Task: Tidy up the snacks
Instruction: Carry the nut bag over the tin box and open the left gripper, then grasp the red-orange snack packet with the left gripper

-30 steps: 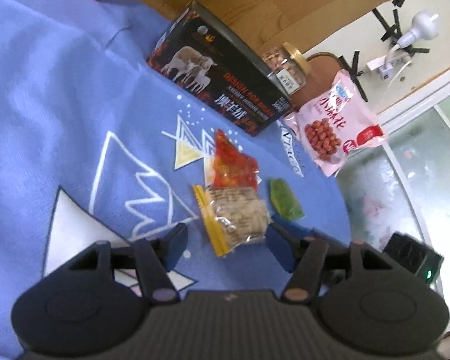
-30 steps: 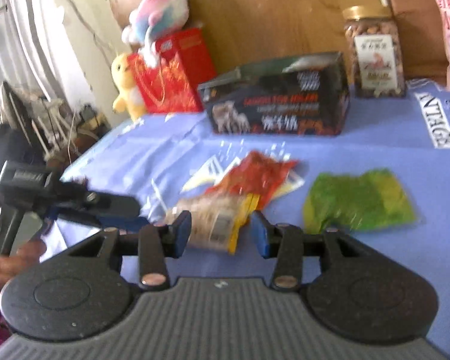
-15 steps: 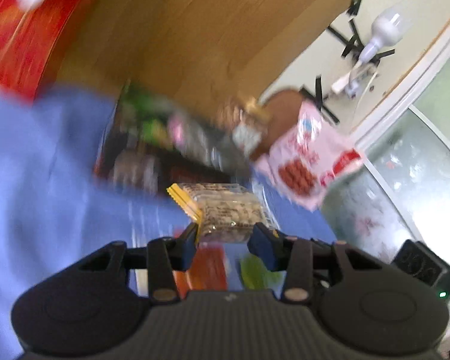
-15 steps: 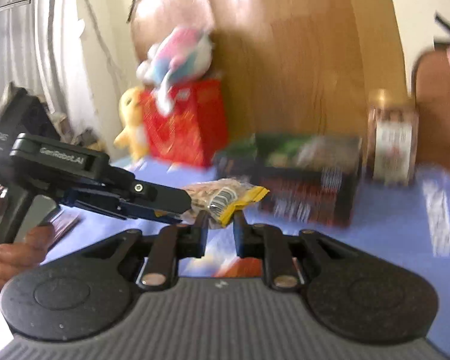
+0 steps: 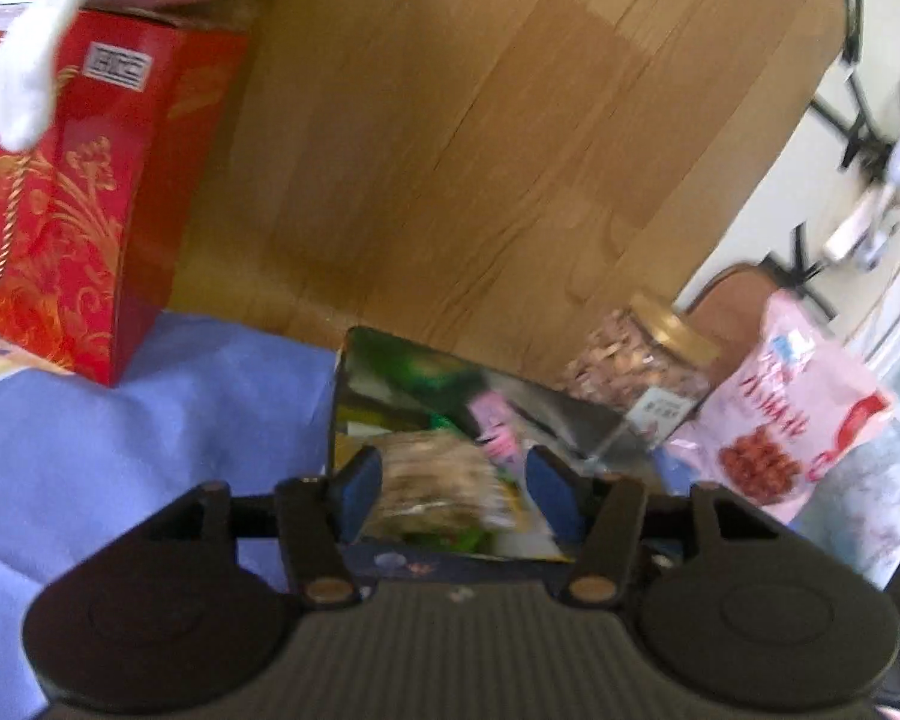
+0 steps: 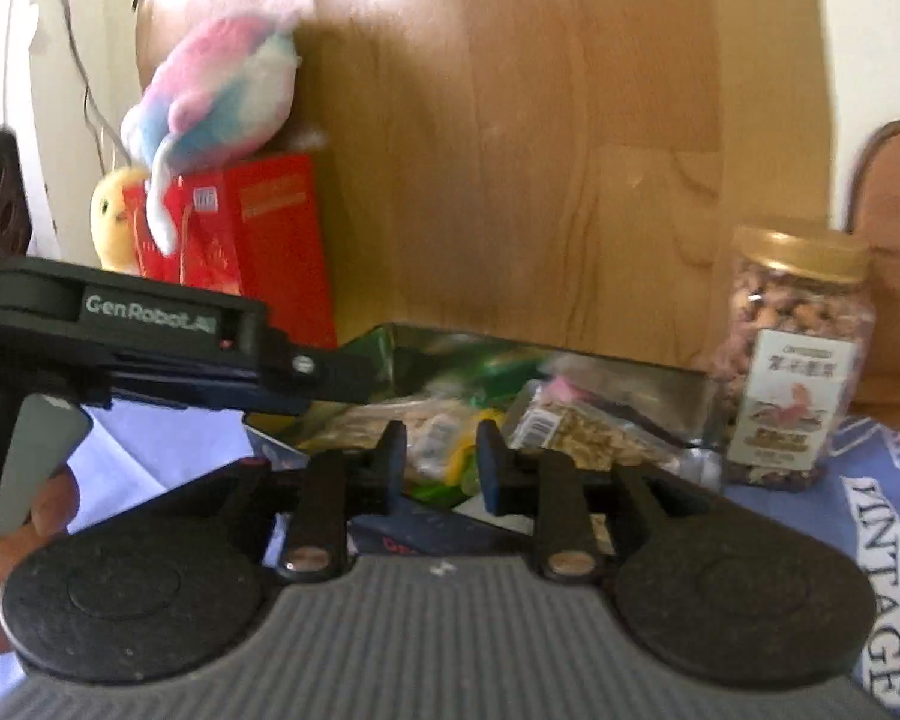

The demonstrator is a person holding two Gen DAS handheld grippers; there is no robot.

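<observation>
In the left wrist view, the left tool (image 5: 453, 489) is held over an open dark box (image 5: 450, 561) that stands on the blue-clothed table (image 5: 120, 480). Its jaws have just been opening and stand apart. A grain snack packet (image 5: 444, 492) lies between them, against or very near the left pad, with a clear gap to the right pad, so it is judged released into the box. Other wrappers, green and pink, are made out inside the box, blurred. Beyond it, a jar of nuts (image 5: 648, 372) and a pink snack bag (image 5: 774, 420) are seen outside the box, and a red gift box (image 5: 60, 210) stands to the left. The task is therefore judged partly done: some packets are boxed, while the jar and the bag are not put away. Whether loose packets remain on the table cannot be told, as that area is hidden by the tool.

In the right wrist view, the right tool (image 6: 441, 459) is aimed at the same box. Its jaws have just been opening, and the yellow-ended packet nearly fills the narrow gap; whether the pads press on it cannot be told. Shown here only are a second grain packet (image 6: 588, 426) lying in the box, the left tool's side reaching over the box rim, the hand (image 6: 6, 570) holding it, and a yellow chick toy (image 6: 111, 222). Of the pink bag, at most a sliver is seen at the right edge.
</observation>
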